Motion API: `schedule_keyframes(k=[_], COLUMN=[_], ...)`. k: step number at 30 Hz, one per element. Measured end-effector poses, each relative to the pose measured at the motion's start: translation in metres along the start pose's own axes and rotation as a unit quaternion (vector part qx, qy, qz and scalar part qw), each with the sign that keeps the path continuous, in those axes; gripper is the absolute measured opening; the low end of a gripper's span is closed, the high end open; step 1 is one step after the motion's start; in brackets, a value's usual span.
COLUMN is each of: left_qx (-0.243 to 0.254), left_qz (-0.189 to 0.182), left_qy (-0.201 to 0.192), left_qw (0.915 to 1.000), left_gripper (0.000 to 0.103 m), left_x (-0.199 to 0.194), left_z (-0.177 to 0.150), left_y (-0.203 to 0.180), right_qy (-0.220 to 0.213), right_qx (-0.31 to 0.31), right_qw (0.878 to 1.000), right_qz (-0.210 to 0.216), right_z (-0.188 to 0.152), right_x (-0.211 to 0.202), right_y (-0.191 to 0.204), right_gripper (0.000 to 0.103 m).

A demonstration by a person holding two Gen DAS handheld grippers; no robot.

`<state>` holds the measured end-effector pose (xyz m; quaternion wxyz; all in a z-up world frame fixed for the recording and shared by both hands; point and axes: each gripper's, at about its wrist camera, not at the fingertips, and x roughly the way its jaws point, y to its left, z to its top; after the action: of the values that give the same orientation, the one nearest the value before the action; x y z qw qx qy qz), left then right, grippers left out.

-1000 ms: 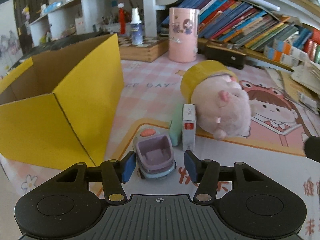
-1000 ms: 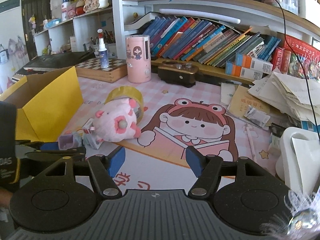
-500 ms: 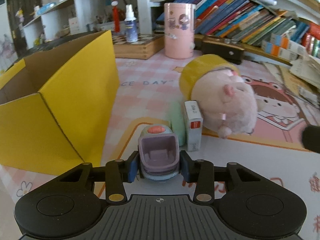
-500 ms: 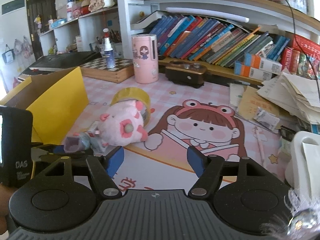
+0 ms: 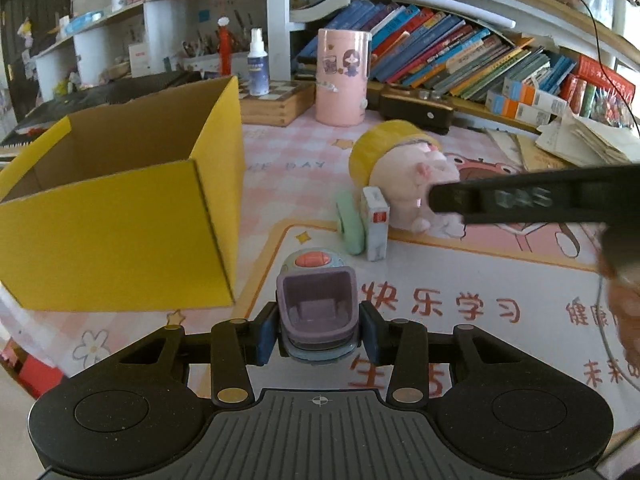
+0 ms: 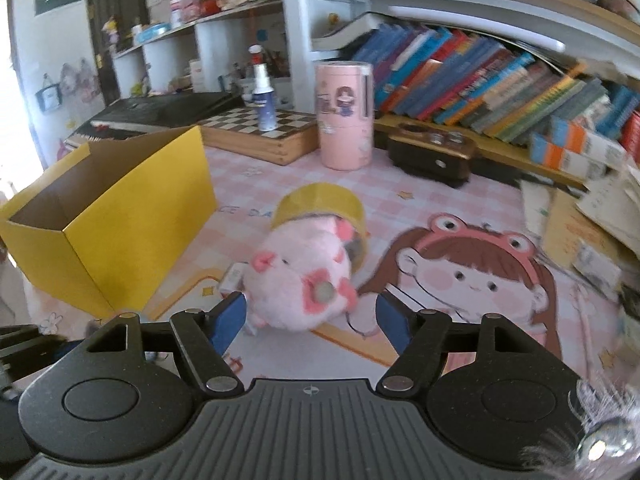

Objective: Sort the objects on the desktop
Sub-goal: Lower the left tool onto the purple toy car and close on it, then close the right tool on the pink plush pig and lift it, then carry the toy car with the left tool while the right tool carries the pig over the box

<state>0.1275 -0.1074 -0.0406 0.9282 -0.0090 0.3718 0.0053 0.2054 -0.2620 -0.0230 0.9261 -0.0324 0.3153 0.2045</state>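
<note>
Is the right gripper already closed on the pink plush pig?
No: the right gripper is wide open, its blue pads either side of the pink plush pig with gaps showing.

The desk mat reads "快乐学习"; the black device reads "DAS".

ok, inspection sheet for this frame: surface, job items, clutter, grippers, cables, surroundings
Surface: pink checked desk mat with cartoon girl print.
Job's things: purple toy car in the left gripper; pink plush pig; yellow tape roll; small white box; open yellow box.
Clutter: loose papers at right.
Grippers: left gripper shut on the car; right gripper open, fingers either side of the pig.
Cables: black wire on the shelf.
Surroundings: bookshelf, pink cylinder, chessboard box, spray bottle.
</note>
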Motion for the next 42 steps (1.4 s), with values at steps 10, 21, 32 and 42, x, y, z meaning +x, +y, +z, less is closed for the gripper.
schedule_keyframes(k=[10,21,32,42], left_qx=[0.0,0.002,0.014,0.036], left_qz=[0.007,-0.009,-0.051,-0.086], left_qy=[-0.001,-0.009,-0.023,-0.04], left_qw=[1.0,0.9999,0.9983,0.9948], left_gripper=[0.041,0.041,0.041,0.041], left_x=[-0.01,-0.017,-0.017,-0.021], left_z=[-0.007,-0.007,0.001,0.005], left_y=[0.002,0.0,-0.004,-0.002], right_qy=[0.029,0.034,0.058,0.015], right_qx=[-0.08,-0.051,0.205,0.204], right_qw=[0.996,0.998,0.975,0.978], right_qz=[-0.018,-0.001,0.071,0.028], right_z=[0.01,0.016,0.012,0.006], right_x=[0.041,0.05,-0.004,-0.038], right_y=[0.019,0.008,-0.051,-0.044], right_gripper=[0.069,0.05,0.048,0.048])
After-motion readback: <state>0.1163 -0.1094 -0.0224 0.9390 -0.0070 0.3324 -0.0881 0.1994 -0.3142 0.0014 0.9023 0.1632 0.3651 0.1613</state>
